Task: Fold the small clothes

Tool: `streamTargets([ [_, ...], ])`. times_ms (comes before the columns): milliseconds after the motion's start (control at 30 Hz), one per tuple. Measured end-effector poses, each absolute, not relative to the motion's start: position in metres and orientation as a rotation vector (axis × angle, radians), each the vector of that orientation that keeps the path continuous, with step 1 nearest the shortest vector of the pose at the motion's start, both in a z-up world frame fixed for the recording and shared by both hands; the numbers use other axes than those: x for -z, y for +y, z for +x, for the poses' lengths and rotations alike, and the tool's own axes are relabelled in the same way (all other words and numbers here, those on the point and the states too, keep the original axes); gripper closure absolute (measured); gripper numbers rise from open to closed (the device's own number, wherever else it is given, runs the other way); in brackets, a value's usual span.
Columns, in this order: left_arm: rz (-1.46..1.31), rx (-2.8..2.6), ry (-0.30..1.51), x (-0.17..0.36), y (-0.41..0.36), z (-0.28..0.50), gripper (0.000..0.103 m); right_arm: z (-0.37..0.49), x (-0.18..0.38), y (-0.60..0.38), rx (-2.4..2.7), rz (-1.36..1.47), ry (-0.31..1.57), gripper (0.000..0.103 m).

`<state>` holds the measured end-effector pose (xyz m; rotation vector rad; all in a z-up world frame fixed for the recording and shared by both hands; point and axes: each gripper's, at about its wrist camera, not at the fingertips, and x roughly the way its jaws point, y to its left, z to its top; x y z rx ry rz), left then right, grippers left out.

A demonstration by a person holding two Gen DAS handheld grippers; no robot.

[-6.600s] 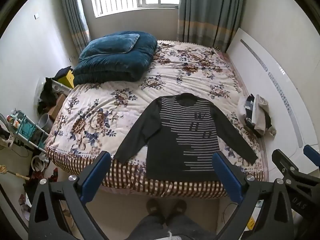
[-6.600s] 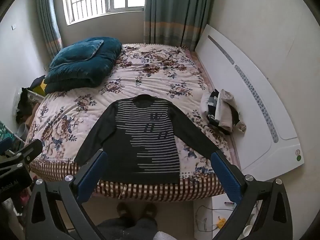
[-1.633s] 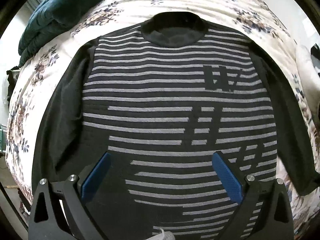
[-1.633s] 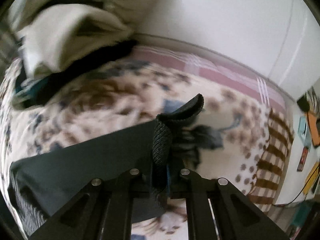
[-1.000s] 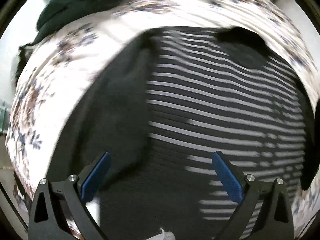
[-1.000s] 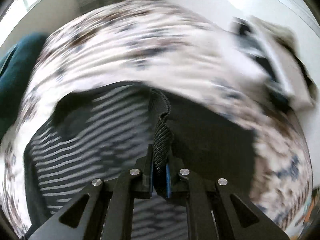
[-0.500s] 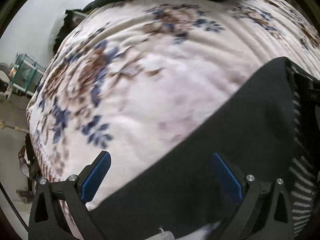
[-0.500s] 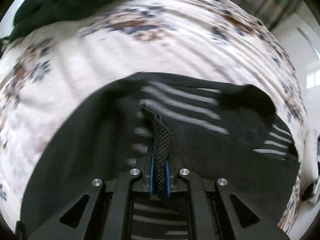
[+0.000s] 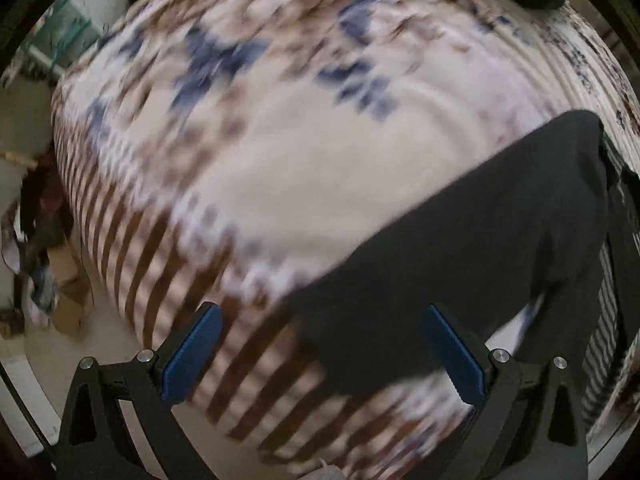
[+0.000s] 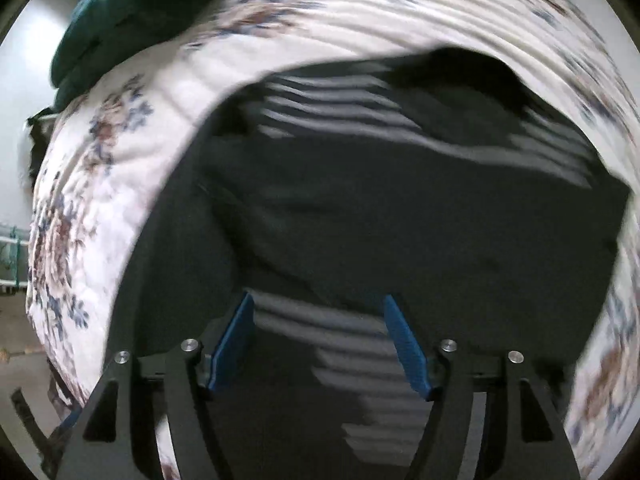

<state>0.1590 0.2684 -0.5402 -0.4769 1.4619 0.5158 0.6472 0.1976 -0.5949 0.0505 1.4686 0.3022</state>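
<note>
Dark striped sweater (image 10: 400, 208) lies on the floral bed (image 9: 320, 152), one sleeve folded across its front. Right tool (image 10: 318, 344) hovers over it, jaws wide; left tool (image 9: 320, 354) gapes wide above the other sleeve.

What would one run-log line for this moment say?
left gripper: open, over left sleeve | right gripper: open, above sweater | right sleeve: folded across body | bedspread: underneath
</note>
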Motion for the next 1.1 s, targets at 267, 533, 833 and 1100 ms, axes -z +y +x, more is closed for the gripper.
streamTargets([
  [267, -0.939, -0.469, 1.411, 0.594, 0.283, 0.136, 0.009, 0.58, 0.647, 0.117, -0.137, 0.08, 1.633, 0.032],
  [533, -0.958, -0.529, 1.25, 0.567, 0.321, 0.179, 0.097, 0.562, 0.655, 0.108, -0.118, 0.033, 1.612, 0.032],
  [833, -0.904, -0.575, 1.072, 0.533, 0.414, 0.228, 0.097, 0.562, 0.654, 0.098, -0.117, 0.069, 1.586, 0.032],
  [1100, -1.032, -0.512, 1.027, 0.544, 0.439, 0.232, 0.081, 0.542, 0.65, 0.073, -0.134, 0.128, 1.583, 0.032],
])
